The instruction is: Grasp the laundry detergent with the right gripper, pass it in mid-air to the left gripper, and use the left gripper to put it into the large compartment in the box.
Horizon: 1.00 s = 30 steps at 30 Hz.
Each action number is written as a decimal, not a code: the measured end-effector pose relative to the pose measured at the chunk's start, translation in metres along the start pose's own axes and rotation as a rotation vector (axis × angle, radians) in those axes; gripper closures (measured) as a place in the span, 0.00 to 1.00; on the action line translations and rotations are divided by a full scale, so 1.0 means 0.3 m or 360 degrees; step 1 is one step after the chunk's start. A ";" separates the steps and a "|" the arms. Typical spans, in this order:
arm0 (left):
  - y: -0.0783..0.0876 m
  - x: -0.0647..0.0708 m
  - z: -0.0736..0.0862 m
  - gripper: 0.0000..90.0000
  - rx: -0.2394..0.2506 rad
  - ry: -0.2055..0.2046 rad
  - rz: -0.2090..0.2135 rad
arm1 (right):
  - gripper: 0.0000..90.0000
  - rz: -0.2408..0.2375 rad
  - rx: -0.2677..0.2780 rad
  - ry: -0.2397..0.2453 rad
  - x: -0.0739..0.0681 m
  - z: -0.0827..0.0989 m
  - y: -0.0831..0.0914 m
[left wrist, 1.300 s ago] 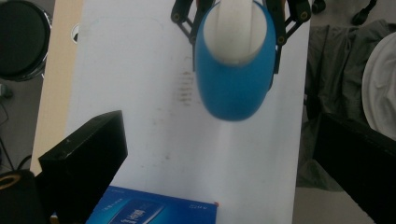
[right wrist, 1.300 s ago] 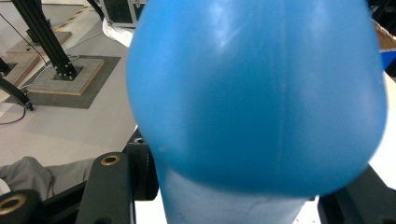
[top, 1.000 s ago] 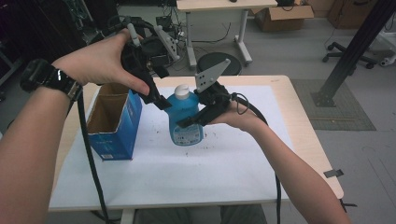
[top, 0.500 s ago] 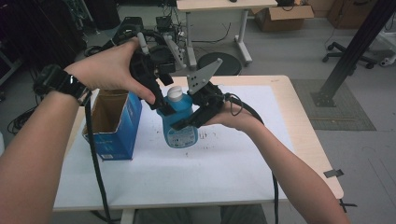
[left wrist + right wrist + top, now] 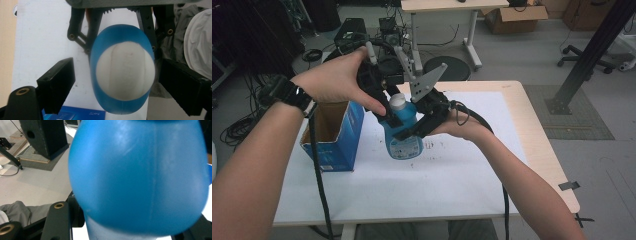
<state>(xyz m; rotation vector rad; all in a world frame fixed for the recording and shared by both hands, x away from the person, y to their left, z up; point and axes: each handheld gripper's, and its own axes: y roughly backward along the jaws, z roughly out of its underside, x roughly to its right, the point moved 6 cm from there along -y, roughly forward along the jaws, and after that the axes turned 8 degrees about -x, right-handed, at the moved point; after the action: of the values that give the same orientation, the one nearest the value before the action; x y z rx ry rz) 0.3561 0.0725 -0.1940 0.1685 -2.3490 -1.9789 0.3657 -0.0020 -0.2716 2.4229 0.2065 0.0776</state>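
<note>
Blue bottle held just above the white surface, right claw clamped on its body — left claw closing over the white cap, pads not yet touching — cap still on, unscrewing still ahead.

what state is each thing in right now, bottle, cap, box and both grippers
blue bottle: lifted off the table, upright, slightly tilted
white cap: on the bottle's neck
blue box: standing on the table, top open
right gripper: shut on the blue bottle's body
left gripper: over the cap, jaws have just been closing, pads either side of the cap and not touching it
table: covered by a white sheet
</note>
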 end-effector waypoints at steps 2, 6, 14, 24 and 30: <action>-0.002 0.000 -0.002 0.19 -0.0002 -0.0007 -0.0002 | 0.47 -0.0005 -0.0007 -0.0001 -0.001 0.001 -0.001; -0.007 0.000 -0.006 0.22 -0.0010 -0.0006 0.0011 | 0.47 -0.0002 -0.0013 0.0002 -0.002 0.001 -0.003; -0.013 0.001 -0.009 0.25 -0.0017 -0.0013 0.0014 | 0.47 0.0007 -0.0002 0.0000 0.001 0.004 0.004; -0.014 0.006 -0.012 0.29 -0.0022 -0.0010 0.0021 | 0.47 0.0018 -0.0001 -0.0006 0.000 0.013 0.002; -0.018 0.007 -0.012 0.32 -0.0033 -0.0022 0.0022 | 0.47 0.0015 0.0005 -0.0008 -0.001 0.013 0.000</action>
<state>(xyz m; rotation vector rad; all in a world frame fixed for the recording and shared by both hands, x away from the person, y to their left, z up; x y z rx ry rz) 0.3548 0.0677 -0.1988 0.1377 -2.3307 -2.0037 0.3659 -0.0046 -0.2744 2.4270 0.1928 0.0754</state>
